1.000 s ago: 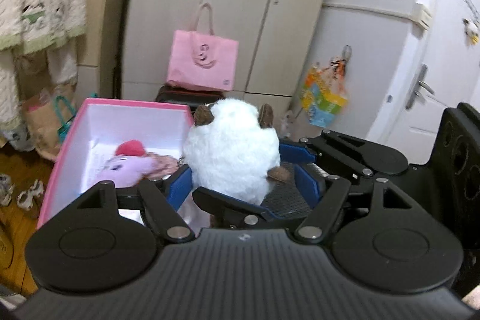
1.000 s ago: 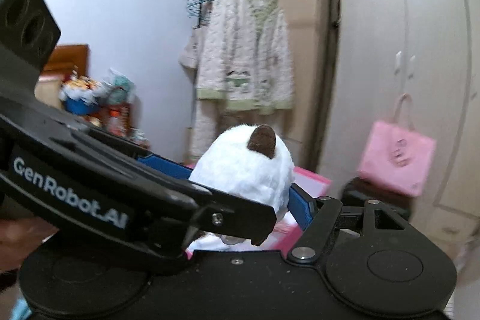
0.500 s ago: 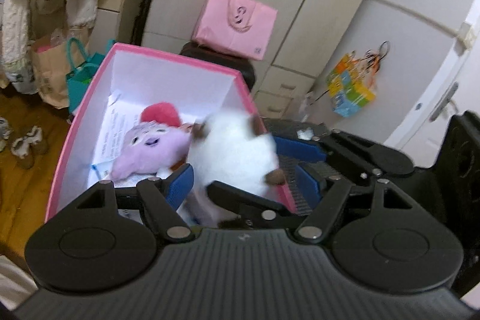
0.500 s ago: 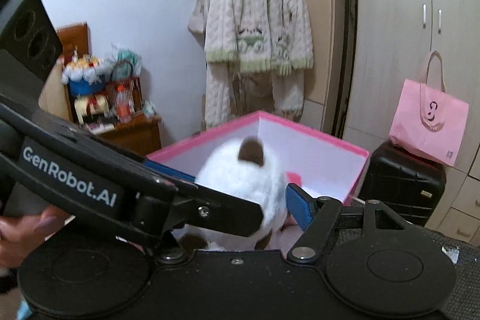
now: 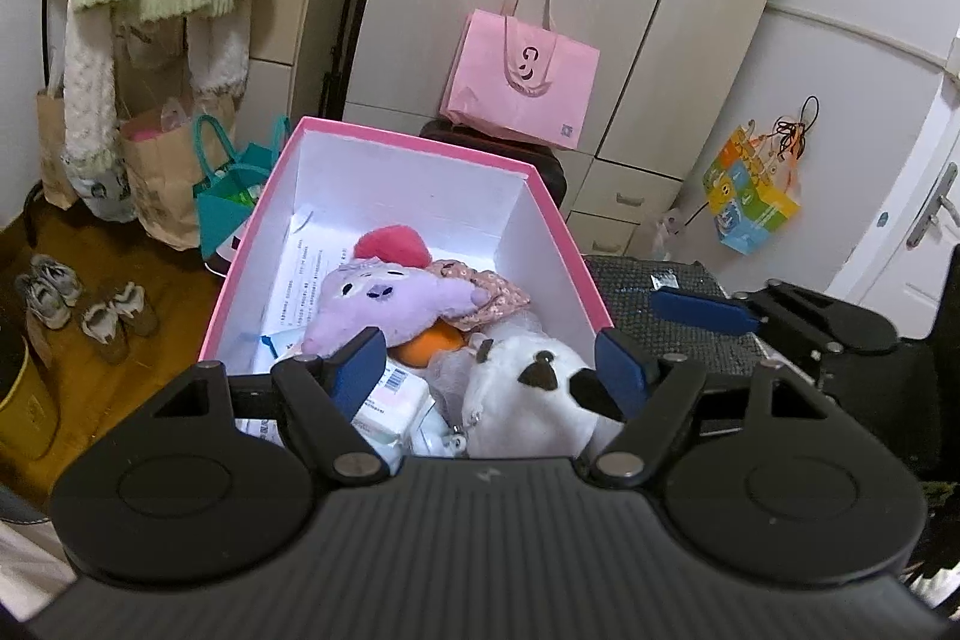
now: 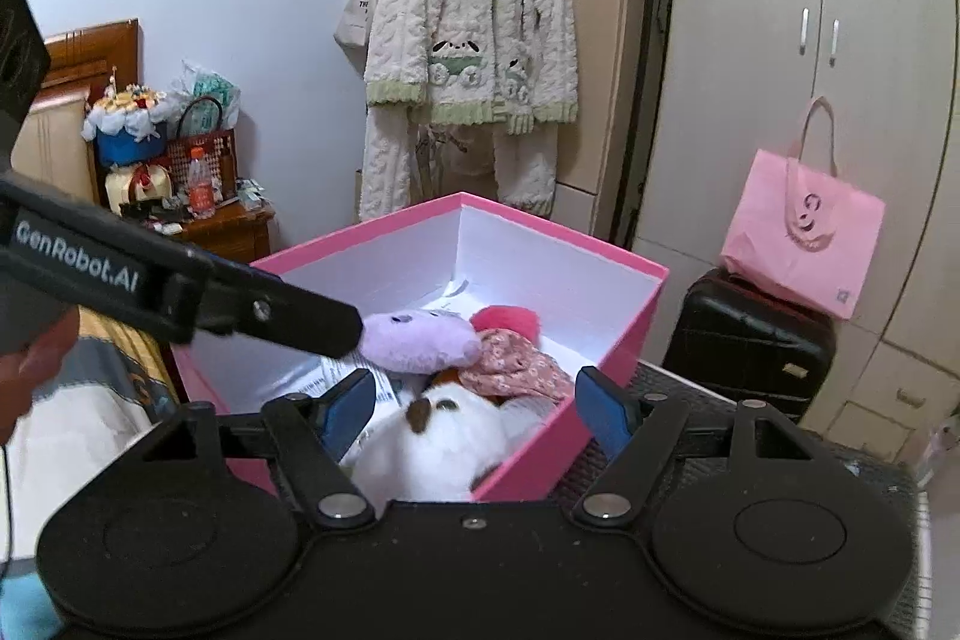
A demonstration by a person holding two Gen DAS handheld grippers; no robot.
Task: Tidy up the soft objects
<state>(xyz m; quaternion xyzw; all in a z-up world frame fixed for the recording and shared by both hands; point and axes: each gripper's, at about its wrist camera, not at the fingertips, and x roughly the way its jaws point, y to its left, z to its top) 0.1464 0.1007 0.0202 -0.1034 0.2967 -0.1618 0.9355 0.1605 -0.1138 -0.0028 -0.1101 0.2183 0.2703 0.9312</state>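
Observation:
A white plush toy [image 5: 528,400] [image 6: 432,442] with brown ears lies in the near right corner of the pink box [image 5: 414,139] [image 6: 558,232]. It rests beside a purple plush [image 5: 384,304] [image 6: 420,334], a red ball-like toy [image 5: 393,244] and a floral cloth [image 5: 480,292]. My left gripper [image 5: 489,364] hangs over the white plush with its jaws opening; the blue pads stand off the fur on both sides. My right gripper [image 6: 477,403] is open above the same toy without pressing it. One right finger [image 5: 702,311] shows in the left wrist view. The left gripper's arm [image 6: 240,304] crosses the right wrist view.
A black suitcase [image 6: 756,328] with a pink bag [image 6: 804,232] on it stands behind the box by the wardrobe. Right of the box lies a black mesh surface [image 5: 648,292]. Shoes [image 5: 78,304] and paper bags [image 5: 162,172] sit on the floor at left. A hand [image 6: 36,358] is at the left edge.
The white plush was held up between both grippers; both came down over the box and spread their jaws, and the plush now lies inside it.

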